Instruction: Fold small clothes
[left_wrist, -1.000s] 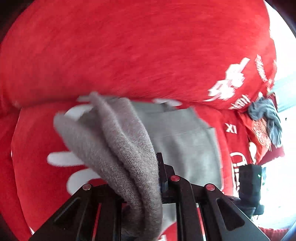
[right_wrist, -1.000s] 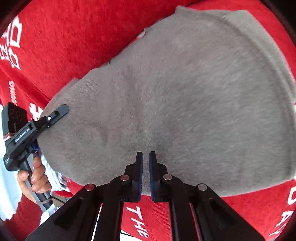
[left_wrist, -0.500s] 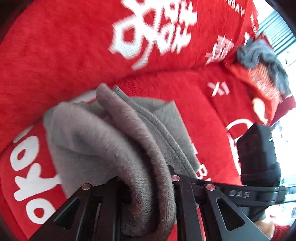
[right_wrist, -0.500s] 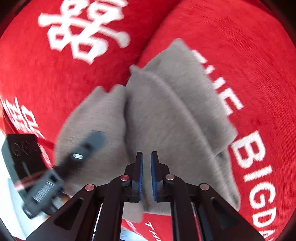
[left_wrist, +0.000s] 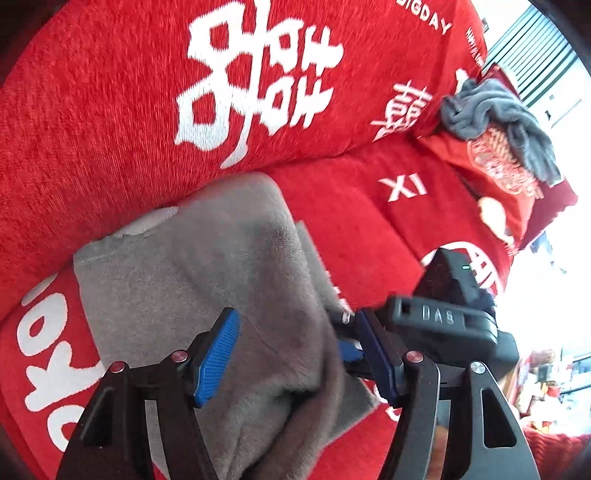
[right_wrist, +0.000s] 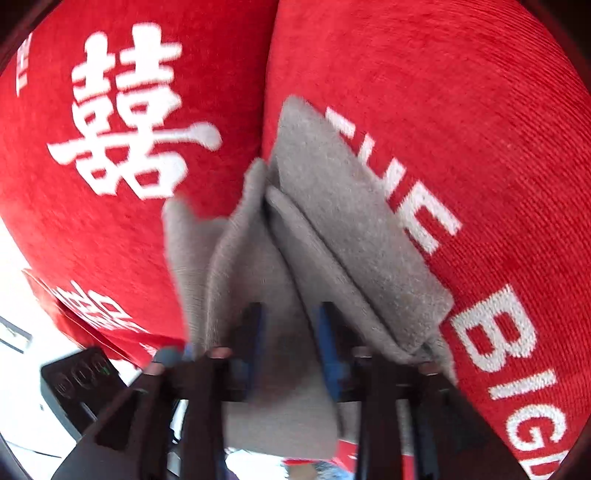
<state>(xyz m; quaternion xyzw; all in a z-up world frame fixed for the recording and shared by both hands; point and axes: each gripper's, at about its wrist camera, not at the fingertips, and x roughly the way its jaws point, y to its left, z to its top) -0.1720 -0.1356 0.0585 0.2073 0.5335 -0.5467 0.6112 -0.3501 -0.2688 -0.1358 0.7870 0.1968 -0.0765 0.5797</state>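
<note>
One folded grey cloth (left_wrist: 207, 280) on red sofa cover (left_wrist: 92, 129). One dark grey cloth (left_wrist: 495, 114) far from it, on one red pillow (left_wrist: 517, 177). Two grippers: left gripper (left_wrist: 299, 354), right gripper (right_wrist: 290, 350).

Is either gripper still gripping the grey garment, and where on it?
Neither. Both the left gripper and right gripper have just been opening; the folded grey garment lies between the parted jaws, resting on the red sofa.

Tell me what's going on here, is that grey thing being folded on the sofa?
Yes. A person with a handheld gripper in each hand has folded a small grey garment on the red sofa cover. The left gripper and right gripper have both just been opening; the cloth lies loose between their pads. A darker grey garment sits crumpled farther along.
</note>
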